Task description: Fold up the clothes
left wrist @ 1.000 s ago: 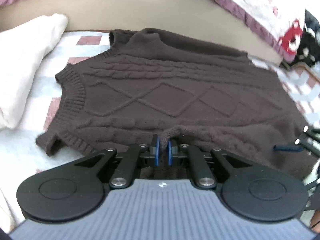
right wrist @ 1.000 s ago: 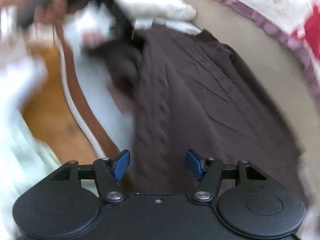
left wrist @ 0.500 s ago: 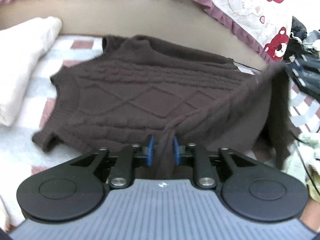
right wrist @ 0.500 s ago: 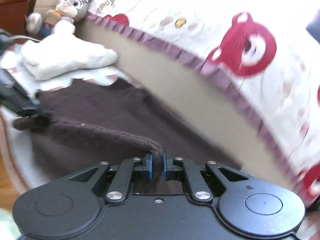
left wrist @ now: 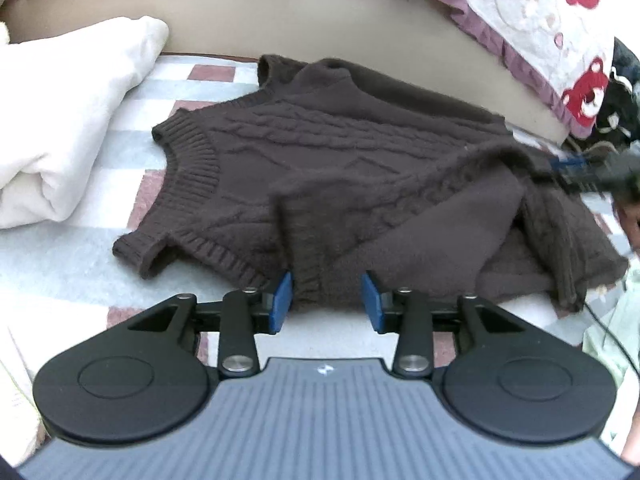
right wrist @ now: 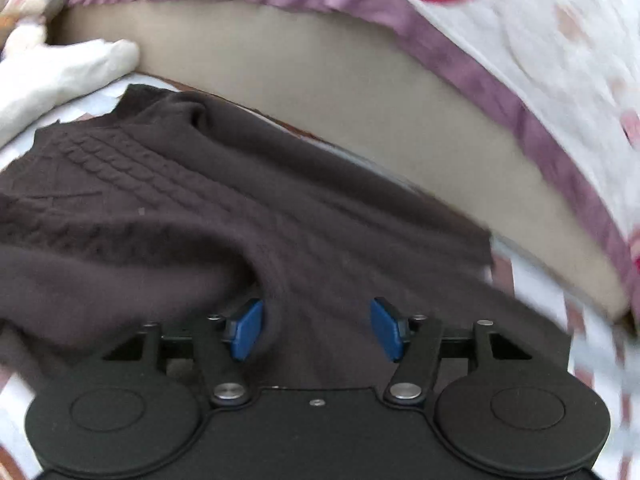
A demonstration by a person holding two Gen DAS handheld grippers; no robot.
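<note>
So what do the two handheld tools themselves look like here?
Both match: left tool and right tool have blue pads on black linkage arms with silver pivot screws and two round black discs. The left body is ribbed grey with a small white mark; the right is plain black.

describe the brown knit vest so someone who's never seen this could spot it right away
Find the checked mat in front of the beige bed base. The brown knit vest is spread across it, right of the folded white garment. It is the only dark item, cable-knit, its near edge flipped over.
</note>
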